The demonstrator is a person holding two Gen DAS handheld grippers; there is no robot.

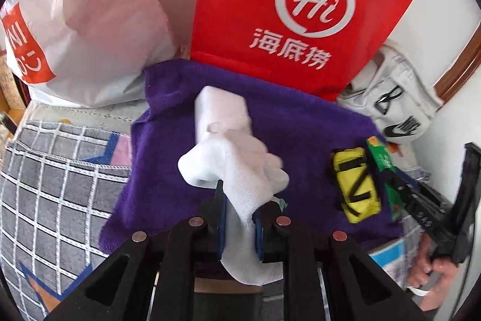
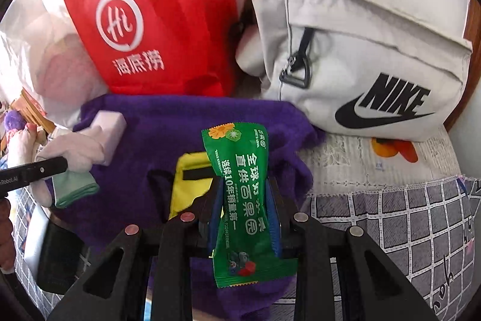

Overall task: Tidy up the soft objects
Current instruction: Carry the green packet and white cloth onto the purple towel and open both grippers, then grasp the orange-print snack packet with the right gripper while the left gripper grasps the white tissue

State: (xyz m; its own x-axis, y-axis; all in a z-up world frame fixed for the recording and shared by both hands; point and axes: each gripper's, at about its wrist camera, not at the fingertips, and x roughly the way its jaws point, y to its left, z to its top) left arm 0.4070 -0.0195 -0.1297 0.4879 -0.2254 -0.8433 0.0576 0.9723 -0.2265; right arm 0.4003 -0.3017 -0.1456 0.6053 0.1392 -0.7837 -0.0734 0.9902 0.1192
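**Two hand-held black grippers, seen from their own wrist cameras.**

The left gripper and the right gripper shared one build: matt black plastic frames with angled struts and triangular cut-outs, spreading towards the camera. Four round silver screw heads sat across the top of each frame. Each finger was a thin black blade lined inside with a blue pad. Seen from the side, the left gripper's finger bore small white lettering near its base and a small screw. A bare hand showed at the black handle; no sleeve was visible.
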